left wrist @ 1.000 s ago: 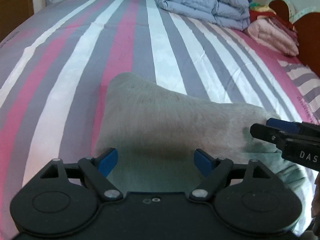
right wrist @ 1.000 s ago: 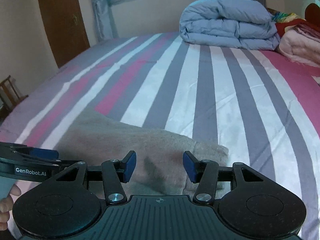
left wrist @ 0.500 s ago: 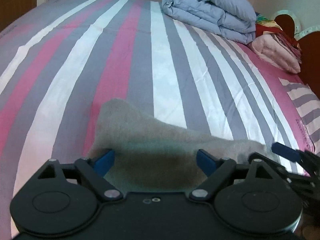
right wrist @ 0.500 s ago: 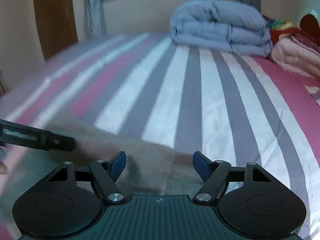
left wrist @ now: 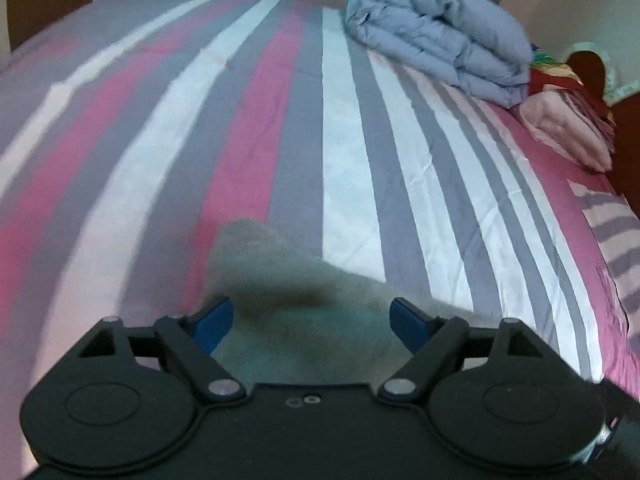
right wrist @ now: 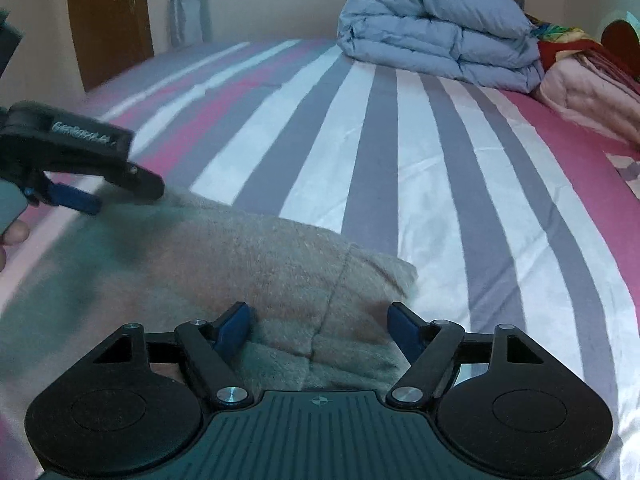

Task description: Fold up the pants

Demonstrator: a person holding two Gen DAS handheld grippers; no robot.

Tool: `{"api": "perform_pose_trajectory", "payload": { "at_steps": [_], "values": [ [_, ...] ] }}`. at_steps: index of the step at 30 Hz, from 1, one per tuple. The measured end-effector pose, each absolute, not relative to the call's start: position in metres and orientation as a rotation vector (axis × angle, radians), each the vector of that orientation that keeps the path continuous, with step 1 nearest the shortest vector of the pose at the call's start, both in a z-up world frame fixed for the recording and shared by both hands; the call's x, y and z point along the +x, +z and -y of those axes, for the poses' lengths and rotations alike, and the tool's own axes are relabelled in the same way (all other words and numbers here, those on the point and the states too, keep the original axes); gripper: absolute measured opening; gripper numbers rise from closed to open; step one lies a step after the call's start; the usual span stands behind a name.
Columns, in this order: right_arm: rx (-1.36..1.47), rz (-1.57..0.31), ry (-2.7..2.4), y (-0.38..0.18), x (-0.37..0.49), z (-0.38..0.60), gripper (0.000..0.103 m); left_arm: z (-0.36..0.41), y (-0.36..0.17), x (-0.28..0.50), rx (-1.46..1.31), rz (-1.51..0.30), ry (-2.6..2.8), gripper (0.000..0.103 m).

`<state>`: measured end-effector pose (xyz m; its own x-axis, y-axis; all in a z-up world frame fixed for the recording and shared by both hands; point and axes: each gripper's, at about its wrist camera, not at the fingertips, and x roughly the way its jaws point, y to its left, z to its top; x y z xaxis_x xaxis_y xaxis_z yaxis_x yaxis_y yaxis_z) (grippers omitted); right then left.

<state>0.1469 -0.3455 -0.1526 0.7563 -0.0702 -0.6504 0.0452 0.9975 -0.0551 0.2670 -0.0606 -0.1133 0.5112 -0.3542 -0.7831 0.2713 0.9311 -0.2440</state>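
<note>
Grey fleece pants (right wrist: 248, 264): lying folded at the near edge of the striped bed (right wrist: 400, 140). Left gripper (left wrist: 310, 320) and right gripper (right wrist: 318, 326): both gaping wide, gripping nothing. Risk: fingers dragging the pile, loosening the fold.

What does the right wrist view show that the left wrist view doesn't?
Only the right wrist view: the left gripper from the side, a brown door, and the seam end of the grey pants. Only the left wrist view: a striped pillow at the right edge. Both: the striped bedsheet, folded blue duvet and pink blanket.
</note>
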Motion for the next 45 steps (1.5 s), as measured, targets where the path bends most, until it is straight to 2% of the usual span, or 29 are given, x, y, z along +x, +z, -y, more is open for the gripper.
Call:
{"api": "perform_pose_trajectory", "payload": {
  "at_steps": [3,5,14,17,18,19,20,22,23,26,28,30,35,38,42,45],
  "values": [
    [0.085,-0.704,-0.044,-0.136,0.128,0.367,0.08,0.031,-0.107,0.249,-0.051,-0.934,-0.338,0.082],
    [0.166,-0.72,-0.033,-0.132,0.119,0.382,0.096,0.014,-0.11,0.241,-0.032,-0.944,-0.309,0.083],
    [0.46,-0.866,0.022,-0.165,0.115,0.418,0.096,-0.023,-0.153,0.227,-0.154,-1.066,-0.299,0.079],
    [0.567,-0.874,0.053,-0.175,0.119,0.427,0.096,-0.019,-0.159,0.228,-0.195,-1.076,-0.335,0.067],
    [0.6,-0.875,0.066,-0.177,0.12,0.43,0.096,-0.017,-0.161,0.229,-0.211,-1.084,-0.356,0.056],
    [0.649,-0.872,0.087,-0.18,0.122,0.433,0.093,-0.014,-0.162,0.231,-0.229,-1.091,-0.372,0.046],
    [0.69,-0.874,0.106,-0.183,0.124,0.435,0.073,-0.012,-0.162,0.231,-0.25,-1.099,-0.39,0.041],
    [0.721,-0.887,0.11,-0.186,0.127,0.433,0.068,-0.004,-0.164,0.23,-0.253,-1.101,-0.4,0.035],
    [0.713,-0.887,0.124,-0.186,0.127,0.432,0.057,-0.001,-0.163,0.229,-0.235,-1.088,-0.398,0.033],
    [0.774,-0.861,0.142,-0.186,0.122,0.437,0.048,-0.002,-0.158,0.223,-0.257,-1.048,-0.382,0.023],
    [0.777,-0.826,0.145,-0.18,0.116,0.435,0.045,-0.002,-0.15,0.219,-0.277,-1.014,-0.377,0.016],
    [0.745,-0.77,0.164,-0.167,0.113,0.43,0.044,0.002,-0.139,0.216,-0.267,-0.956,-0.39,0.013],
    [0.646,-0.672,0.235,-0.128,0.119,0.421,0.043,0.011,-0.111,0.221,-0.287,-0.846,-0.415,0.013],
    [0.598,-0.658,0.249,-0.119,0.121,0.425,0.043,0.018,-0.116,0.224,-0.285,-0.836,-0.411,0.013],
    [0.46,-0.696,0.174,-0.138,0.119,0.424,0.043,0.033,-0.147,0.22,-0.159,-0.891,-0.378,0.013],
    [0.539,-0.753,0.134,-0.17,0.113,0.423,0.043,0.02,-0.153,0.214,-0.179,-0.904,-0.386,0.013]
  ]
}}
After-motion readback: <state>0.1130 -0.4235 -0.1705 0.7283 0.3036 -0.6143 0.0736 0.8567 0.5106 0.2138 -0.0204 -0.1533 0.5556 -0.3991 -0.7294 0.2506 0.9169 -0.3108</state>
